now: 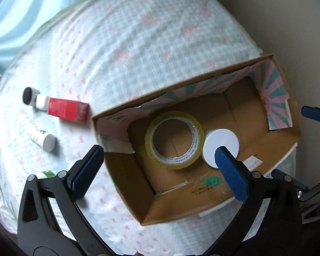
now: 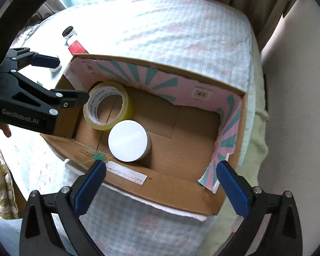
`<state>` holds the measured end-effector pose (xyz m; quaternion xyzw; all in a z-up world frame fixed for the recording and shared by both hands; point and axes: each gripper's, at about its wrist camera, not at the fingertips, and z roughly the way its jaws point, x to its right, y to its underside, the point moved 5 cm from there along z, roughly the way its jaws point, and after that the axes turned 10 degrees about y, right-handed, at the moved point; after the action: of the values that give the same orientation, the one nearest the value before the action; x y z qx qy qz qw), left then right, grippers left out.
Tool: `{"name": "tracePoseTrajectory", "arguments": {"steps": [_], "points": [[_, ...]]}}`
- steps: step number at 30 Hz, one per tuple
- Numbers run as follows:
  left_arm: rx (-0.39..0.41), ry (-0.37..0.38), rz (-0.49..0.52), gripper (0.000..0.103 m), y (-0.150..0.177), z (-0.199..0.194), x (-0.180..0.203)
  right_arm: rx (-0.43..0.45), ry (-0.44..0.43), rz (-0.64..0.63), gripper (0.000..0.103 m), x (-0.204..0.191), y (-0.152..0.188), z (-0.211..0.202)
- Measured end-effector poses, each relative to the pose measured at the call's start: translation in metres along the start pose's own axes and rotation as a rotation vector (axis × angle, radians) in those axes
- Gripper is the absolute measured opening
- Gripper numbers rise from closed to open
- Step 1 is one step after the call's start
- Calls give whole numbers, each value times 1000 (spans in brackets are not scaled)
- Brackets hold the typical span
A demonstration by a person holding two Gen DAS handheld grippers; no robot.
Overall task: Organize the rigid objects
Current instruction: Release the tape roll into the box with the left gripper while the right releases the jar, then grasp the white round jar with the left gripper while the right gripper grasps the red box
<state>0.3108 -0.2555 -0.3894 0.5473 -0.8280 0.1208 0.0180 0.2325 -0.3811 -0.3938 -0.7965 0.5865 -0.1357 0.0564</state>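
Presently both tools stand wide apart and hold nothing: the left tool (image 1: 160, 164) hangs above the near-left part of the cardboard box (image 1: 121, 181), and the right tool (image 2: 161, 178) above the box's near wall. Inside the box, a roll of clear yellowish packing tape (image 1: 174, 139) lies flat on the floor, and a white-lidded round jar (image 1: 220, 140) stands just beside it, touching or nearly so. The box sits on a bed with a pale checked cover (image 1: 128, 42) dotted with pink bows. Outside the box, on the cover to its left: a red carton (image 1: 68, 109), a small black-capped bottle (image 1: 31, 96) by the carton's far end, and a white-capped tube (image 1: 43, 138) lying nearer.
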Motion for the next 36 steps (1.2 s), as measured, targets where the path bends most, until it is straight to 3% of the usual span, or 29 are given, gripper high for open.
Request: {"name": "tracePoseTrajectory", "arguments": {"steps": [5, 11, 23, 26, 30, 36], "points": [[61, 2, 5, 103, 7, -34, 3, 33, 14, -2, 103, -2, -4, -28], [145, -7, -27, 103, 39, -98, -15, 87, 49, -41, 103, -17, -18, -72], [285, -61, -197, 103, 144, -201, -131, 216, 47, 0, 103, -86, -63, -146], [285, -84, -220, 103, 165, -208, -164, 223, 61, 5, 103, -111, -74, -154], [297, -110, -237, 103, 190, -213, -211, 250, 12, 16, 103, -144, -96, -164], [241, -111, -285, 103, 211, -185, -270, 247, -30, -21, 103, -188, -141, -155]]}}
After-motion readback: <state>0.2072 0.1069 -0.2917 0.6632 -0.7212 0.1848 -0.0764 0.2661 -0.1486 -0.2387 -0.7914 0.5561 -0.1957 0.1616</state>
